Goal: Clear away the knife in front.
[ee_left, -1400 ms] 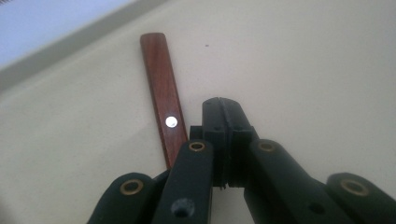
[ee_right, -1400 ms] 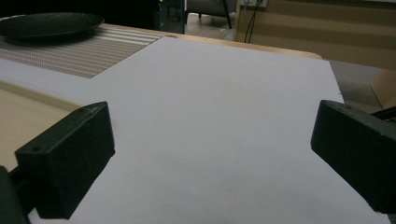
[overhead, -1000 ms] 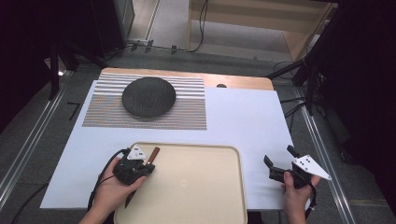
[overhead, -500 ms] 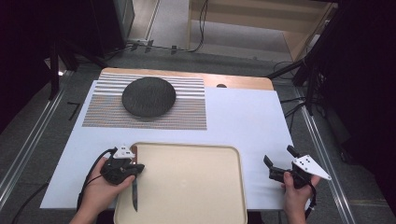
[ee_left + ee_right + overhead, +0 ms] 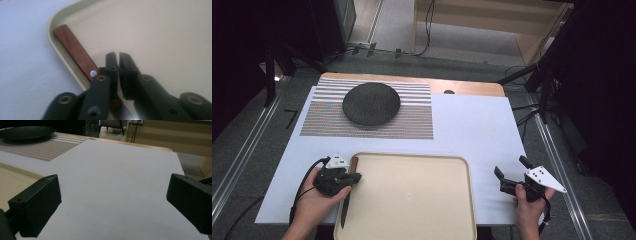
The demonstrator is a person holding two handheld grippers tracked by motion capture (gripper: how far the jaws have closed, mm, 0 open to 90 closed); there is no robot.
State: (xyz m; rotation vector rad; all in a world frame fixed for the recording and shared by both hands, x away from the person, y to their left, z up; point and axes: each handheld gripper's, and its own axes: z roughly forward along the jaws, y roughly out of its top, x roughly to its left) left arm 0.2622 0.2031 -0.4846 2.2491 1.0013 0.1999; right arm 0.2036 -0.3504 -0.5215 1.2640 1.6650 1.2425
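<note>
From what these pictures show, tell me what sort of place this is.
Probably a lab or recording workspace, not a kitchen. A table with a white sheet stands on a bare grey floor with loose cables and stand legs, and the setup is sparse: a tray, a dark plate and a striped mat.

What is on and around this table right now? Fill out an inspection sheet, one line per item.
Surface: white sheet over a wooden table, with a striped mat at the far left.
Job's things: beige tray at the near edge; knife with a wooden handle lying along the tray's left rim, blade toward the person; dark round plate on the striped mat.
Clutter: nothing seen.
Grippers: left gripper over the tray's left rim beside the knife handle, jaws closed together with nothing between them; right gripper over the white sheet right of the tray, open, holding nothing.
Cables: black cable trailing from the left gripper.
Surroundings: grey floor, metal rails along both sides, floor cables and wooden furniture beyond the table.
</note>
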